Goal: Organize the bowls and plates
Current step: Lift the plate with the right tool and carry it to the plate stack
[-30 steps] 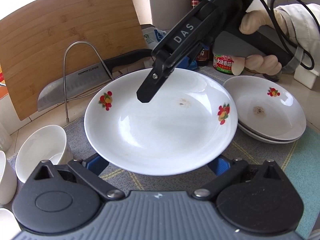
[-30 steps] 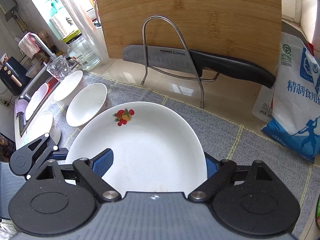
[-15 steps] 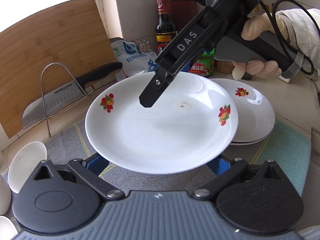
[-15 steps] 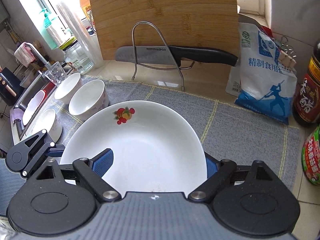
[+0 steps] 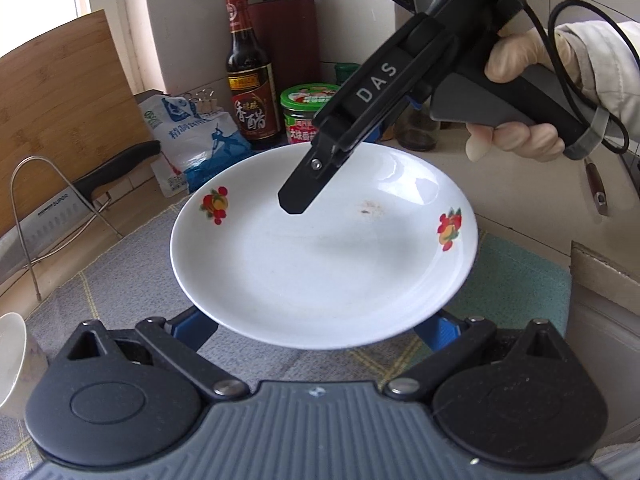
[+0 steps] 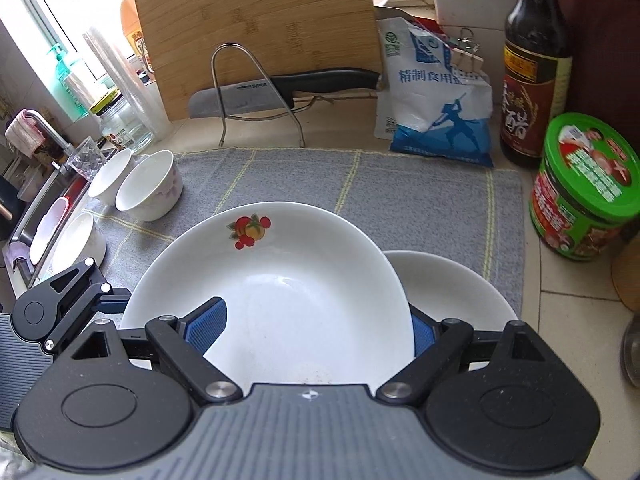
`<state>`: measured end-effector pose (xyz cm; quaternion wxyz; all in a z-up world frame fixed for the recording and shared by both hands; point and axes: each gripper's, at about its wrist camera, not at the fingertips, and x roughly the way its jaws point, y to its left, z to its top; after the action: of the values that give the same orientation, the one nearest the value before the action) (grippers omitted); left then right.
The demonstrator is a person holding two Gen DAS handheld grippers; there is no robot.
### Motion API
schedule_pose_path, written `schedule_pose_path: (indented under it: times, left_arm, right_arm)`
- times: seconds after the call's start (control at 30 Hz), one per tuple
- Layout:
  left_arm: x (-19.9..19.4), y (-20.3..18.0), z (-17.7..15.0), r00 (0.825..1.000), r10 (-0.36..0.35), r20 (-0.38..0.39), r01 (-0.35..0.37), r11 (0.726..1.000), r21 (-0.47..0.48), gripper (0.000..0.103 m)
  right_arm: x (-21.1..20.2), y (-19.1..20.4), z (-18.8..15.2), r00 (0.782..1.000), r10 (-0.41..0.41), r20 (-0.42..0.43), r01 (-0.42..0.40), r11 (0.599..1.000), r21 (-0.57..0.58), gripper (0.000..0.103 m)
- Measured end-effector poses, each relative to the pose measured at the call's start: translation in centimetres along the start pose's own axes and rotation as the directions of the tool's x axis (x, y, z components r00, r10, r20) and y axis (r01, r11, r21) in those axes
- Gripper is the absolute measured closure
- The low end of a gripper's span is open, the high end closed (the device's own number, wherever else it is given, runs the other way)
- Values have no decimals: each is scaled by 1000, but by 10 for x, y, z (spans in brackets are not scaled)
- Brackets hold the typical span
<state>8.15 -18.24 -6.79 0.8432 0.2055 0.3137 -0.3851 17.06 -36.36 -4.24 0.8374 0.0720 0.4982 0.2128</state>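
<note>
A white shallow plate (image 5: 324,256) with red and orange fruit prints on its rim and a small brownish smudge near its middle is carried above the grey mat (image 5: 120,280), held by two claws at once. The left gripper (image 5: 320,326) has its blue pads under the plate's near rim, one at each side; the rim hides the contact, so I cannot tell whether this claw is clenched. The right gripper (image 6: 320,330) grasps the same plate (image 6: 280,280), its blue fingers (image 6: 206,326) pressed against the rim on both sides. Seen from the left claw, the right one reaches in from beyond the plate's far edge. Just right of the right claw, lower down, a stack of white plates (image 6: 452,284) lies on the mat. Ahead and left of it stand white bowls (image 6: 150,184)
</note>
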Motion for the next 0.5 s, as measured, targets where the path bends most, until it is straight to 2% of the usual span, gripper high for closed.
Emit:
schedule_pose_path:
  times: [0.5]
  left_arm:
    - [19, -27, 10, 996, -81, -24, 82, 995, 50, 1]
  right_arm:
    - [-19, -33, -34, 999, -45, 0, 45, 995, 90, 9]
